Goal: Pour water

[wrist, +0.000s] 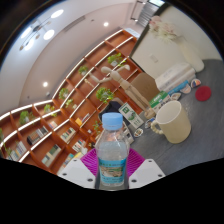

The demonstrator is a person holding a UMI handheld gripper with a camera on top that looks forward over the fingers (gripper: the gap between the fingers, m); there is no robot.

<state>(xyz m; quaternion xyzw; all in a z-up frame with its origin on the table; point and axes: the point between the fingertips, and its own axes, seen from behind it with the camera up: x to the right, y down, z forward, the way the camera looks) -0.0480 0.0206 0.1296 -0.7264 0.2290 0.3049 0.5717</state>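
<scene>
One water bottle (113, 150) between jaws; one mug (172, 121) beyond.

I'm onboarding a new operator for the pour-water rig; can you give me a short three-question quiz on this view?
1. True or false: the water bottle has its cap on.
2. What stands beyond the bottle on the grey table: A) a cream mug B) a kettle C) a plate?
3. What sits between the fingers of the claw?

Key: 1 true, the blue cap is on. 2 A, the cream mug. 3 The bottle, against the pink pads.
</scene>
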